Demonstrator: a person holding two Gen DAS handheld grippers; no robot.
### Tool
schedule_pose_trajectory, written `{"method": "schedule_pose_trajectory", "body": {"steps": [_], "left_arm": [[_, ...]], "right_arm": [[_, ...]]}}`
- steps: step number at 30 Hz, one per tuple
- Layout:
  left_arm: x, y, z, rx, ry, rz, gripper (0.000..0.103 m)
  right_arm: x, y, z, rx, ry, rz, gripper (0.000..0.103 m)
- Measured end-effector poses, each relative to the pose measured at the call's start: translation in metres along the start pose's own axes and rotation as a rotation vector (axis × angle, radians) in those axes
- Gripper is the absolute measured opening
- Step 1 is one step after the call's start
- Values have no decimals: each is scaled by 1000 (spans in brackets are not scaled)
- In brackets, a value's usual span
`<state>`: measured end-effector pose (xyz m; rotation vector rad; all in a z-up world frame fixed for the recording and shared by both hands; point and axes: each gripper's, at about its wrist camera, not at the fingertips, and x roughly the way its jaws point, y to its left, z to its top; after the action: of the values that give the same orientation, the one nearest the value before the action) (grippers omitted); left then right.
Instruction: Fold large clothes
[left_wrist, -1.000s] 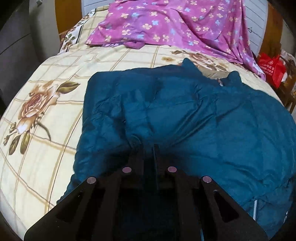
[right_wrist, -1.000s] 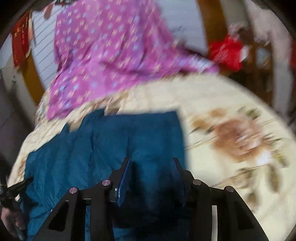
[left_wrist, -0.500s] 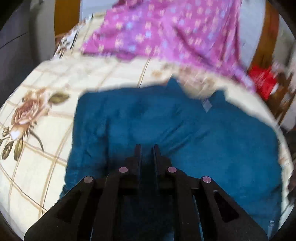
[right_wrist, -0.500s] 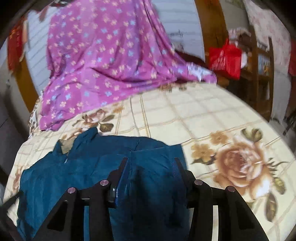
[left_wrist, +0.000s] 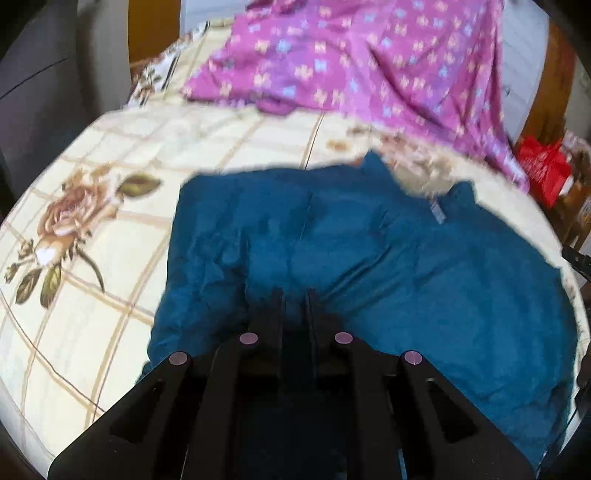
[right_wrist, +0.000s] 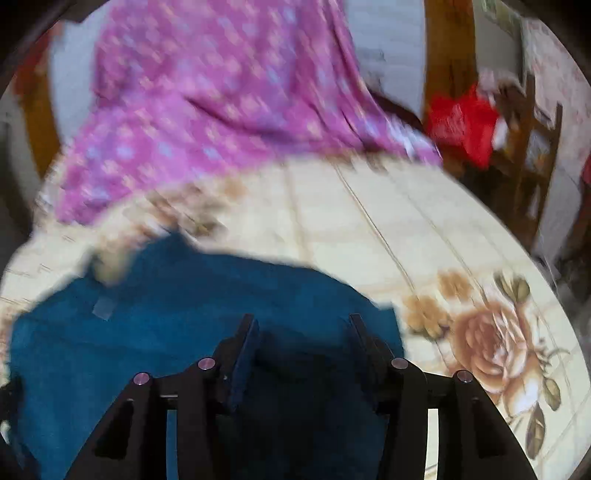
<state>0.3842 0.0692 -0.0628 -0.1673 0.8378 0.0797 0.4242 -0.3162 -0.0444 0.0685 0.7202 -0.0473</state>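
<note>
The teal jacket lies spread on the bed, which has a cream sheet with roses. Its collar points to the far side, and its near hem is under both tools. Behind it, at the far end of the bed, is a purple flowered cloth, and far to the right is a red bag.

On the left side, the left gripper has its fingers almost together, with a bunch of the jacket's fabric between them near the near-left part of the garment; I judge that it is pinching the cloth. The risk here is that only the top layer is caught. If the tool lifts then, the padded layers can separate and the fold becomes uneven, or the smooth fabric slips out of the narrow grip.

On the right side, the right gripper is wide apart above the near-right corner of the jacket, and nothing is between its fingers. This view is blurred, so I cannot tell if it touches the cloth. If it closes too close to the edge, it may miss the corner, and one side will drag when the other is raised.

Both tools point forward and slightly down, toward the far end of the bed.
</note>
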Motion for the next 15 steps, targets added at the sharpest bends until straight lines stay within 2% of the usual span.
{"method": "schedule_pose_trajectory", "body": {"steps": [2, 4, 5, 7, 8, 10, 12, 14, 15], "left_arm": [[-1, -5, -1, 18, 1, -22, 9], [11, -7, -5, 34, 47, -7, 9], [21, -5, -9, 32, 84, 4, 10], [25, -3, -11, 43, 93, 1, 10], [24, -2, -10, 41, 96, 5, 10], [24, 1, -8, 25, 115, -1, 10], [24, 1, -8, 23, 127, 2, 10], [16, 2, -5, 5, 113, 22, 10], [9, 0, -3, 5, 85, 26, 10]], "right_arm": [[-12, 32, 2, 17, -9, 123, 48], [-8, 69, -4, -9, 17, 234, 48], [-2, 84, -9, -27, 37, 257, 48], [29, 113, -29, -95, 133, 228, 51], [39, 121, -40, -119, 143, 196, 51], [42, 122, -47, -112, 111, 198, 52], [42, 118, -45, -100, 135, 217, 51], [33, 115, -39, -101, 144, 229, 51], [22, 111, -37, -102, 122, 222, 51]]}}
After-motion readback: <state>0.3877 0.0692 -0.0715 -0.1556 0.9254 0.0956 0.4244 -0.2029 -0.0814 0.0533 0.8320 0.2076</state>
